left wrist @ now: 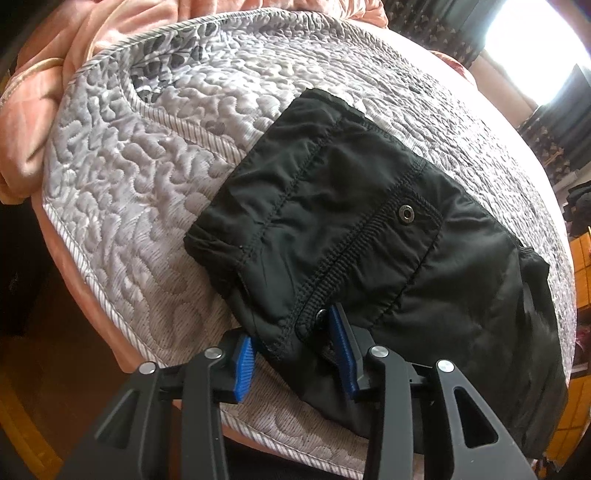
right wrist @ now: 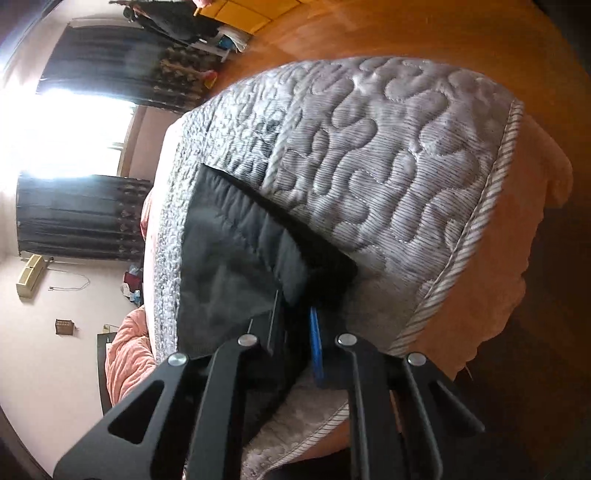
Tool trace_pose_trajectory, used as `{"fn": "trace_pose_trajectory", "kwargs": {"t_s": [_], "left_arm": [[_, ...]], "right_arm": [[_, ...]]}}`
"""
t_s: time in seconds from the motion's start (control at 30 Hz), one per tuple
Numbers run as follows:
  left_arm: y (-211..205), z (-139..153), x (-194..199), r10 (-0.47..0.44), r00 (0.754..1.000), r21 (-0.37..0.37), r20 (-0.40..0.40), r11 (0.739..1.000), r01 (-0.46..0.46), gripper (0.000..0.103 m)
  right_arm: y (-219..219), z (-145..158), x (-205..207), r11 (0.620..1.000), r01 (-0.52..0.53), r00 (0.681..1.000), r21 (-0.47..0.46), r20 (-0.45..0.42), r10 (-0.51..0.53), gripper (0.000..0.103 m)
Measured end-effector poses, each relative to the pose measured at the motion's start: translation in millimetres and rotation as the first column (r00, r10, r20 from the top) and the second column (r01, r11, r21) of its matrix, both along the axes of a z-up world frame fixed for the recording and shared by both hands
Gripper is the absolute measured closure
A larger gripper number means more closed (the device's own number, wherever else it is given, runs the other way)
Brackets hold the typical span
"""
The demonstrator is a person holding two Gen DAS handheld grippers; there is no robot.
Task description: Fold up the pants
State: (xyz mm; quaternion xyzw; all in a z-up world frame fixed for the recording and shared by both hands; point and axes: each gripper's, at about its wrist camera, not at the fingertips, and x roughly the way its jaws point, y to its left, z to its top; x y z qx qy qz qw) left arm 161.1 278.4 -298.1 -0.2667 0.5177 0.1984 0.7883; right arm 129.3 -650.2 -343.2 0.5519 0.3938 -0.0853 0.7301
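Black pants (left wrist: 369, 236) lie folded in a compact stack on a grey quilted bedspread (left wrist: 147, 166), waistband and snap button on top. My left gripper (left wrist: 295, 350) is open at the near edge of the stack, its blue pads (left wrist: 341, 339) on either side of the fabric corner. In the right wrist view the pants (right wrist: 236, 258) lie on the bedspread (right wrist: 388, 166). My right gripper (right wrist: 295, 332) has its fingers close together around a fold of the black fabric, with one blue pad (right wrist: 316, 343) showing.
A pink blanket (left wrist: 48, 92) is bunched at the bed's far left. The bed edge (right wrist: 461, 251) drops to an orange wooden floor (right wrist: 406, 29). A bright window with dark curtains (right wrist: 74, 214) stands beyond the bed.
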Motion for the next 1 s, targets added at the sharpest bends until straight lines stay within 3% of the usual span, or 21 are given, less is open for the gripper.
{"fn": "trace_pose_trajectory", "kwargs": {"t_s": [0.2,0.23,0.27,0.33,0.43,0.57,0.67,0.8,1.0], "left_arm": [[1.0,1.7,-2.8,0.007,1.0,-0.001,0.0,1.0,-0.007,0.06],[0.8,3.3,-4.2,0.005,1.0,-0.002,0.004,1.0,-0.005,0.06],[0.1,6.1,-6.1,-0.002,1.0,0.001,0.011,1.0,0.002,0.06],[-1.5,11.2,-9.7,-0.014,1.0,0.01,0.023,1.0,0.013,0.061],[-2.4,23.3,-19.5,-0.01,0.997,0.017,0.078,1.0,0.008,0.042],[-5.2,44.5,-32.5,0.011,0.985,0.036,0.173,0.999,-0.017,0.035],[-15.1,53.7,-33.0,-0.028,0.974,0.039,0.225,0.999,0.02,0.028],[-29.1,47.5,-17.6,-0.096,0.973,0.033,0.208,0.995,0.091,0.028],[-40.4,19.9,-3.6,-0.135,0.982,0.027,0.128,0.991,0.133,0.025]], "right_arm": [[-5.0,-7.1,2.6,0.999,0.009,1.0,0.047,-0.009,-0.008,0.084],[-5.7,-5.3,0.5,0.999,0.014,1.0,0.049,-0.001,-0.014,0.08],[-7.8,-1.8,-3.8,0.999,0.03,1.0,0.033,-0.001,-0.03,0.064],[-14.7,5.7,-16.1,0.997,0.075,0.997,-0.006,-0.007,-0.075,0.052],[-18.1,5.5,-23.2,0.997,0.078,0.997,0.016,0.012,-0.079,0.052],[-15.8,0.1,-20.8,0.997,0.047,0.997,0.065,0.063,-0.051,0.052],[-11.5,-10.5,-14.5,0.993,0.031,0.995,0.111,0.086,-0.041,0.05],[-9.1,-25.5,-13.4,0.985,0.059,0.993,0.16,0.09,-0.074,0.05],[-6.6,-28.8,-9.5,0.974,0.038,0.979,0.223,0.189,-0.081,0.048]]}}
